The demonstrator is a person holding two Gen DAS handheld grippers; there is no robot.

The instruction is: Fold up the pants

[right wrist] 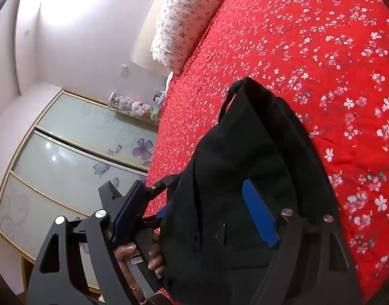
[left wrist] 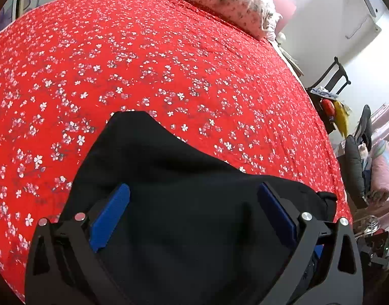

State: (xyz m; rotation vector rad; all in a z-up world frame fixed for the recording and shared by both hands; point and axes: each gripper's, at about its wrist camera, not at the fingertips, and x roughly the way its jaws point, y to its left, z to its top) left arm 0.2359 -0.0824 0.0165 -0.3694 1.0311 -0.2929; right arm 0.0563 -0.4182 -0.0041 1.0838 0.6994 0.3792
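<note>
L tongs [left wrist: 193, 203] are held wide, black pants [left wrist: 169, 178] bunched betw. the blue pads, no clamp seen. R tongs [right wrist: 194, 208] wide too, over pants at bed's near edge. Red bedspread [left wrist: 169, 63] lies bare beyond.

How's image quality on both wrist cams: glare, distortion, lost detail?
Left wrist: heavy fisheye bowing of the red floral bedspread; the wall is blown out; the black pants show almost no fold detail. Right wrist: horizon strongly tilted; glare spots on the wardrobe doors.
</note>
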